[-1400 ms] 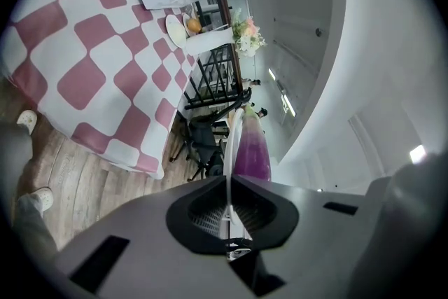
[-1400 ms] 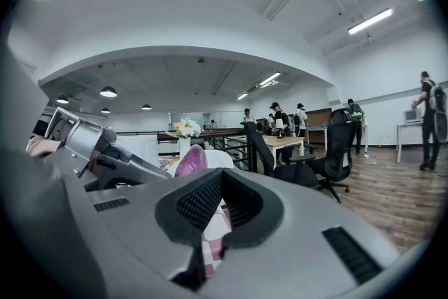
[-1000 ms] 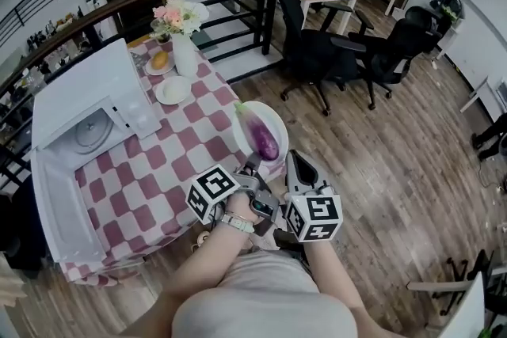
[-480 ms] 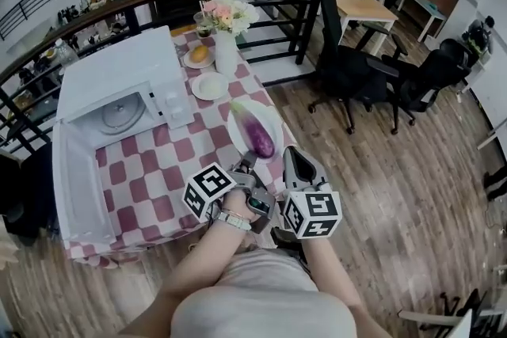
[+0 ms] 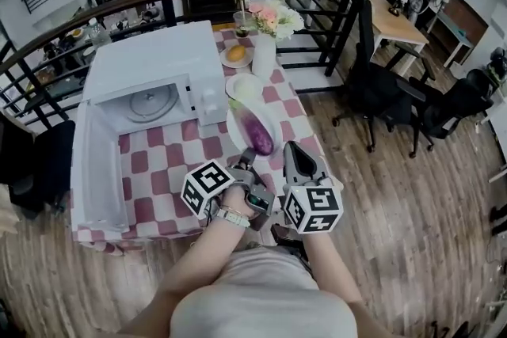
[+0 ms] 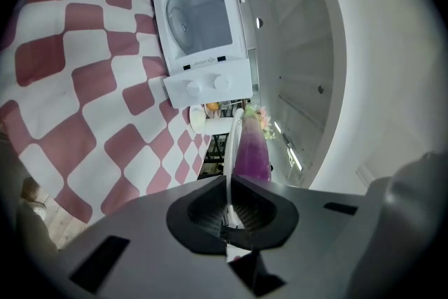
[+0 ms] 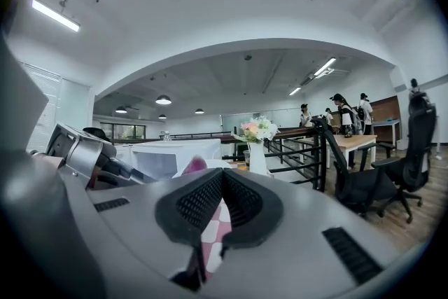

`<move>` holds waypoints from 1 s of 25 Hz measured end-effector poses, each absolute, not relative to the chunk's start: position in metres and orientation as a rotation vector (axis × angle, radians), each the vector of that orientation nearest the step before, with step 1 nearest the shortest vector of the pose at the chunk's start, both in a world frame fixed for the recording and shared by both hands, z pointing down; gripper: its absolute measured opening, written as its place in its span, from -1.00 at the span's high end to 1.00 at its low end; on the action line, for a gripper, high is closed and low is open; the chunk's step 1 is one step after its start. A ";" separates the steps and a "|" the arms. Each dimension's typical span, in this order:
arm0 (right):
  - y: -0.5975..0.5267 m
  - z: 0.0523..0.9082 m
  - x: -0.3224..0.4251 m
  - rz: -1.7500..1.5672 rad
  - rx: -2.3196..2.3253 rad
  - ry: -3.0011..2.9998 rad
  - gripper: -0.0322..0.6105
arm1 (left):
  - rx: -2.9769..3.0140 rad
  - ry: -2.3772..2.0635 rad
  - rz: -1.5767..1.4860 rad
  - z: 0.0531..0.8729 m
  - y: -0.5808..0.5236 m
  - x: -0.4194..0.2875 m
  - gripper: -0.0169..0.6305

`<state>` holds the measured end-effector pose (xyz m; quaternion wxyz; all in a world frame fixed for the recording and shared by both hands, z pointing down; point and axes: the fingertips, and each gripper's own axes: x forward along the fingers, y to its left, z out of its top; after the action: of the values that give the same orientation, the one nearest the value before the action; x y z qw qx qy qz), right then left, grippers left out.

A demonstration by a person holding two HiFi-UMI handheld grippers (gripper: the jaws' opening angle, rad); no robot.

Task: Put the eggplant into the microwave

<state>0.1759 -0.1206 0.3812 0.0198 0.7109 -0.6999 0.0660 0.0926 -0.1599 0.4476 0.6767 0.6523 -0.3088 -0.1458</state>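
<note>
A purple eggplant lies on a white plate. My left gripper is shut on the plate's near rim and holds it above the checked table, just right of the microwave's control panel. In the left gripper view the plate rim runs edge-on between the jaws, with the eggplant beyond. The white microwave stands with its door swung open and its turntable showing. My right gripper is shut and empty beside the plate's right side; its jaws meet at the tips.
A white vase of flowers, a small plate with an orange fruit and an empty saucer stand at the table's far right. A black railing runs behind. Office chairs stand on the wooden floor to the right.
The person has turned with both grippers toward the table. The plate with the eggplant has come from the table's right edge to beside the microwave's front. Both grips are unchanged.
</note>
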 end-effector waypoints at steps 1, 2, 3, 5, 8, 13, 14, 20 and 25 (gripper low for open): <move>-0.126 0.382 0.171 0.206 2.193 -2.186 0.82 | 1.462 -0.702 -0.337 0.448 -0.164 0.087 0.89; -0.133 0.382 0.166 0.206 2.181 -2.201 0.82 | 1.458 -0.711 -0.348 0.448 -0.168 0.081 0.89; -0.139 0.381 0.161 0.205 2.168 -2.217 0.82 | 1.454 -0.721 -0.360 0.448 -0.173 0.075 0.89; -0.153 0.379 0.148 0.197 2.134 -2.253 0.82 | 1.443 -0.744 -0.385 0.449 -0.182 0.061 0.89; -0.171 0.380 0.128 0.196 2.079 -2.302 0.82 | 1.421 -0.780 -0.423 0.450 -0.194 0.038 0.89; -0.196 0.382 0.094 0.216 1.988 -2.379 0.82 | 1.393 -0.841 -0.494 0.446 -0.215 -0.001 0.89; -0.201 0.383 0.086 0.217 1.966 -2.395 0.82 | 1.388 -0.853 -0.506 0.446 -0.219 -0.008 0.89; -0.229 0.388 0.046 0.232 1.853 -2.482 0.82 | 1.359 -0.914 -0.552 0.450 -0.238 -0.044 0.89; -0.247 0.395 0.019 0.253 1.771 -2.533 0.82 | 1.333 -0.956 -0.582 0.454 -0.251 -0.069 0.89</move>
<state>0.0192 -0.2474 0.3953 0.0202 0.5711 -0.8165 0.0817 -0.0689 -0.2513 0.4543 0.6446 0.5855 -0.4199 -0.2556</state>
